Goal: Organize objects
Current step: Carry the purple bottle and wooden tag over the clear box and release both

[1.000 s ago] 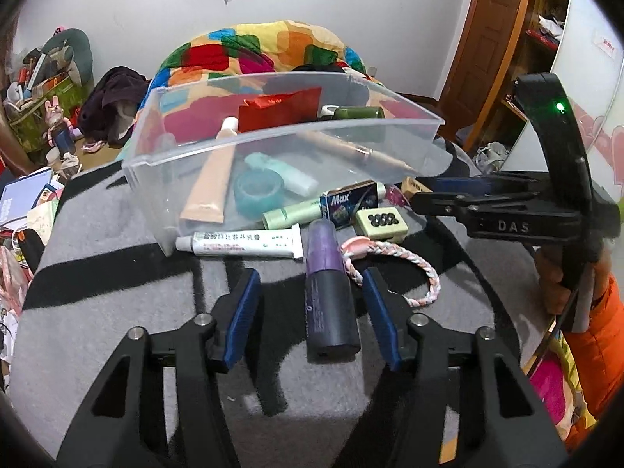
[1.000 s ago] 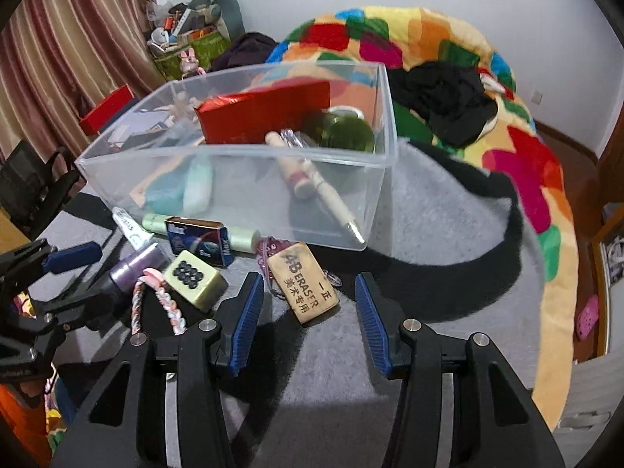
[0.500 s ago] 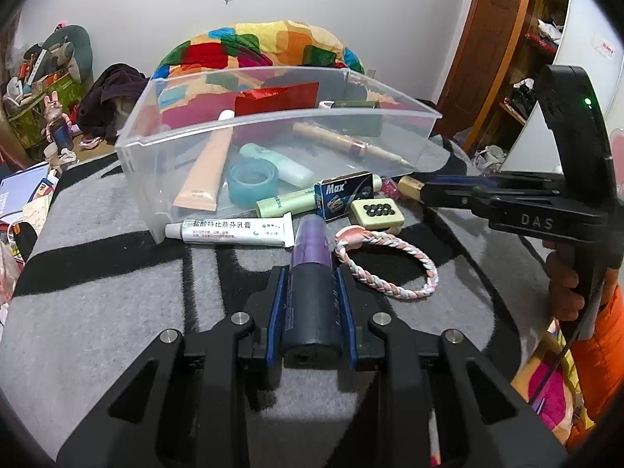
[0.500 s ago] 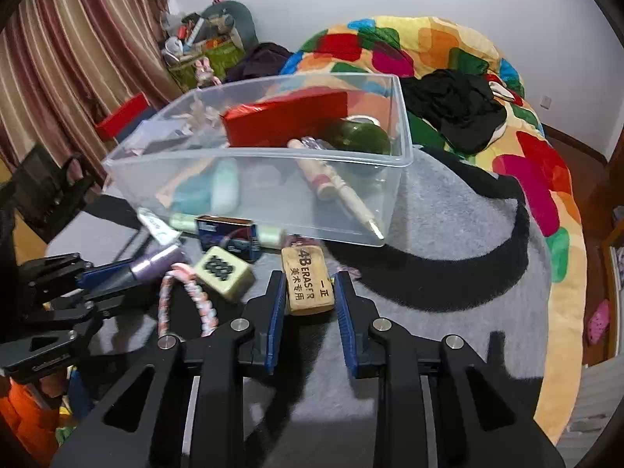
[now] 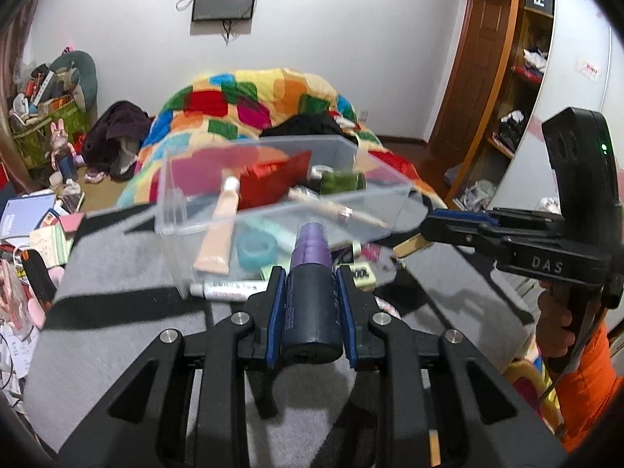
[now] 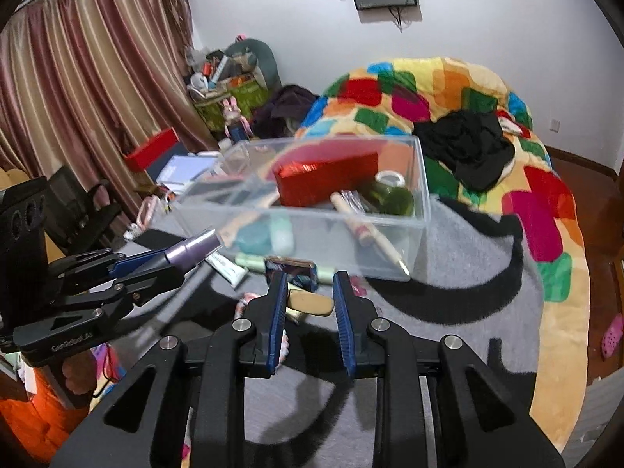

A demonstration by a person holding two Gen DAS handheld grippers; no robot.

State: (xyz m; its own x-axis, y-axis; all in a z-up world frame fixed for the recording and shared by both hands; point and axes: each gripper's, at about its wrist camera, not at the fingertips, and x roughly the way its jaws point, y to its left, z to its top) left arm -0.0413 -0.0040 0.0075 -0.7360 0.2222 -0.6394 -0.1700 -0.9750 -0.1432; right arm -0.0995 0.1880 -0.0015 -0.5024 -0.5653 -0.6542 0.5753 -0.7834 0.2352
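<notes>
Left tongs (image 5: 310, 308): closed on a dark, purple-topped cylindrical bottle (image 5: 310, 292), gripped round the body, neck pointing forward toward the bin; lifted clear of the grey blanket-covered bench (image 5: 117, 273), presumably for carrying over the rim.

Clear rectangular plastic bin (image 5: 183, 210): sits mid-bench toward the far edge, serving as the collecting place. Holds a peach squeeze tube (image 5: 220, 234), a teal tape roll (image 5: 255, 247), a red foil box (image 6: 325, 181), a green round jar (image 6: 392, 197) and a tan pen-like stick (image 6: 374, 240).

White printed ointment tube (image 5: 228, 290): lies on the bench against the bin's near wall, not yet collected.

Right tongs (image 6: 308, 306): narrowed on a flat tan eraser (image 6: 310, 302), held edgewise above the bench, just short of the bin's near wall.

Blue small carton (image 6: 290, 269): on the bench beside the near wall, beyond the eraser.
</notes>
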